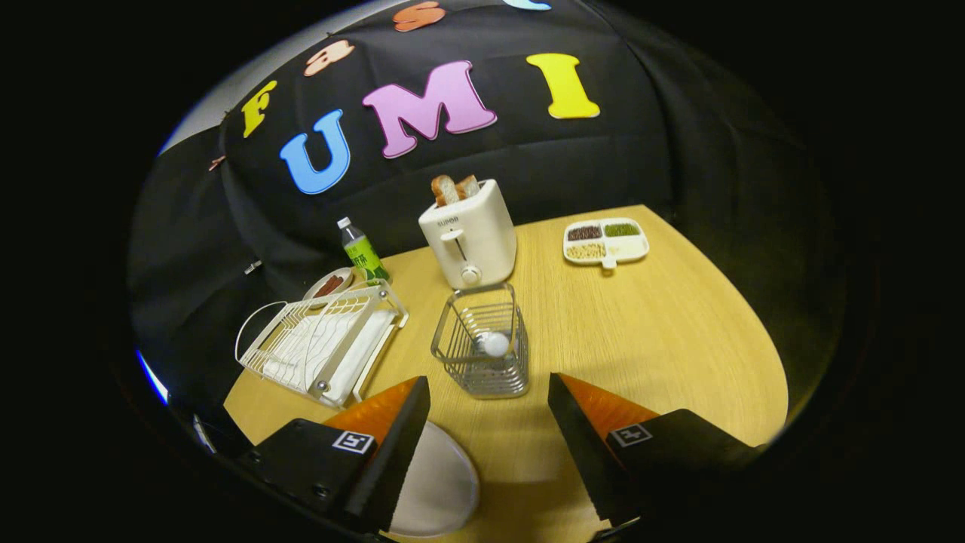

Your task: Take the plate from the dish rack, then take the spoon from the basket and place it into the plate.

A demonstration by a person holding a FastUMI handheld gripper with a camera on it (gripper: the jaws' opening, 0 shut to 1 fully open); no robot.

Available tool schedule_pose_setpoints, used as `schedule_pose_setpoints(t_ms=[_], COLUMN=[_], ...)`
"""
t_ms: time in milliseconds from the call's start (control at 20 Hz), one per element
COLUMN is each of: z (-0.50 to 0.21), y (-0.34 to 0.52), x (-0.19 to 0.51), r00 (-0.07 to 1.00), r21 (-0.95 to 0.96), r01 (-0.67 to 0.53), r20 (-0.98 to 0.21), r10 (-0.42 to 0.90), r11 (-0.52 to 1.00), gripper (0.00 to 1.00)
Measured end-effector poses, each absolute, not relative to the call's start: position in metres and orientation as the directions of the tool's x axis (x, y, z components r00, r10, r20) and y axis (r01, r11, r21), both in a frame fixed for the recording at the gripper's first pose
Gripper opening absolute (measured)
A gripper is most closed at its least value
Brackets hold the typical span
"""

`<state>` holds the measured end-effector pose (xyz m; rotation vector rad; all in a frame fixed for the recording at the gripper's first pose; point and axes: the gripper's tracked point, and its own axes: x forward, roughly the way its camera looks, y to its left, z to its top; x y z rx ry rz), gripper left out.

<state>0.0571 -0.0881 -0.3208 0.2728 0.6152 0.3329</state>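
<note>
- I see the wooden table (663, 339) running across the middle and lower frame, round-edged on the right, with the booth wall behind it.
- My gripper (488, 381) sits at the bottom centre. Its two fingers stand well apart with bare table between them, and they clamp on nothing.
- The dish rack (320, 343) lies at left centre, a white wire frame on a white tray. I see nothing standing in its slots.
- The plate (441, 490) lies flat on the table at the bottom of the frame, just right of the left finger and partly hidden behind it. It is out of the rack and I see nothing on its visible part.
- The toaster (471, 234) stands at upper centre, beyond the basket, with two slices of bread (454, 188) upright in its slots.
- The wire basket (482, 343) stands at centre, just ahead of the finger gap and in line with it, close in front of the toaster.
- The spoon (495, 344) is inside the basket. I see only its white rounded end. It is not yet in the plate.
- A divided dish (605, 241) of grains sits at upper right, well apart from the basket.
- A bottle (362, 253) with a green label stands left of the toaster, behind the rack.
- A small saucer (329, 285) with dark reddish contents lies just beside the bottle, at the rack's far edge.
</note>
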Motion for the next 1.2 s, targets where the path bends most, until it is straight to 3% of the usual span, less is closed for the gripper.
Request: schedule_pose_setpoints(t_ms=[450,750,850,950,1050,1200], z=[-0.318,-0.334,-0.334,-0.334,-0.337,-0.338], y=[-0.074,-0.062,-0.059,-0.061,-0.064,-0.060], x=[0.096,0.095,0.097,0.094,0.100,0.099], r00=[0.815,0.794,0.794,0.795,0.794,0.789], r21=[0.169,0.110,0.111,0.123,0.138,0.136], r01=[-0.381,-0.443,-0.449,-0.433,-0.422,-0.423], r20=[-0.402,-0.411,-0.405,-0.414,-0.421,-0.430], r10=[0.416,0.447,0.453,0.443,0.439,0.438], r11=[0.909,0.889,0.887,0.893,0.896,0.896], gripper=[0.94,0.62,0.55,0.54,0.21,0.21])
